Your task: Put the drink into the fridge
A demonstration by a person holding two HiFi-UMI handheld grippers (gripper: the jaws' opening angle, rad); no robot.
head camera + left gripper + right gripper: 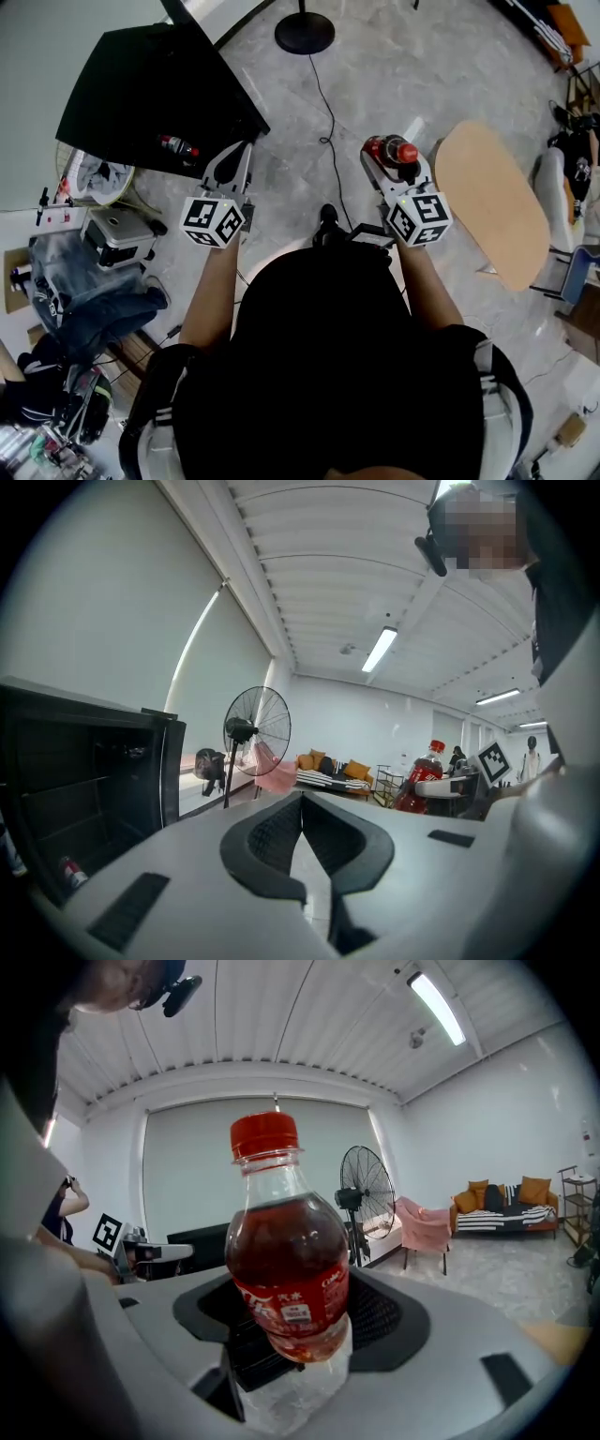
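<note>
The drink is a cola bottle (286, 1269) with a red cap and red label. It stands upright in my right gripper (292, 1340), whose jaws are shut on its lower body. From the head view, the bottle (393, 150) is held over the floor, right of centre. The fridge (155, 89) is a black cabinet at the upper left with its door open. Another bottle (178, 146) lies inside it. My left gripper (233, 157) hovers just right of the fridge opening, jaws closed on nothing. In the left gripper view the fridge interior (80, 794) fills the left side.
An oval wooden table (492, 202) stands to the right. A standing fan (256, 731) rises beyond the fridge, with its round base (305, 33) and a cable (328, 122) on the marble floor. Bags and boxes (89, 253) crowd the left side.
</note>
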